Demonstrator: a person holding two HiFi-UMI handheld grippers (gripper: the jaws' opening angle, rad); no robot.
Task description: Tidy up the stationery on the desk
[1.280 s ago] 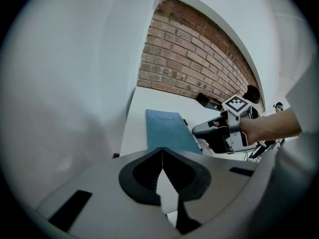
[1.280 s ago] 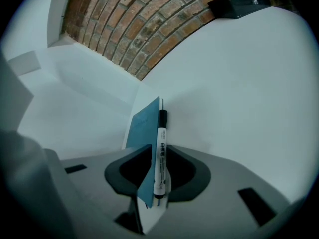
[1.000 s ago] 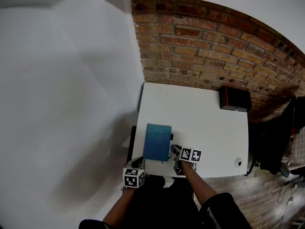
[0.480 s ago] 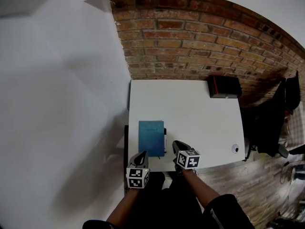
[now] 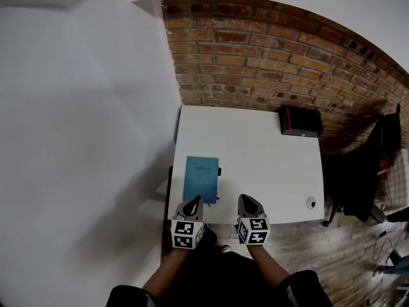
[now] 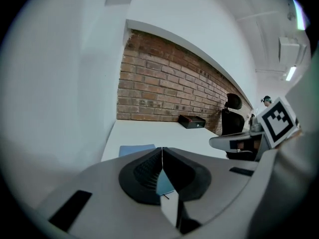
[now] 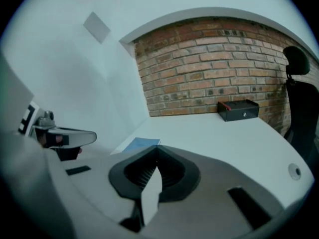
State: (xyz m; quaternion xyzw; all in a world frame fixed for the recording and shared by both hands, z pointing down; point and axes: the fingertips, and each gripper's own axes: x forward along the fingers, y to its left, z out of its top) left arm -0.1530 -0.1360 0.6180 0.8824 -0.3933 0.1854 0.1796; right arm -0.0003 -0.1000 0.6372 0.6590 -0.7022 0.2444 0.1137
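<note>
1. As the head view looks down, a thin blue notebook (image 5: 200, 179) lies flat near the front left of the white counter (image 5: 268, 152), with a black box (image 5: 301, 121) at the far right corner.
2. In the left gripper view, the left tongs (image 6: 162, 149) are pressed together and empty, with the notebook lying beyond them.
3. In the right gripper view, the right tongs (image 7: 157, 148) have just been closing and now meet, with nothing between them.

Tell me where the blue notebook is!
In the head view the flat blue notebook lies on the white desk's near-left part, just beyond the left tongs, far from the black box.
</note>
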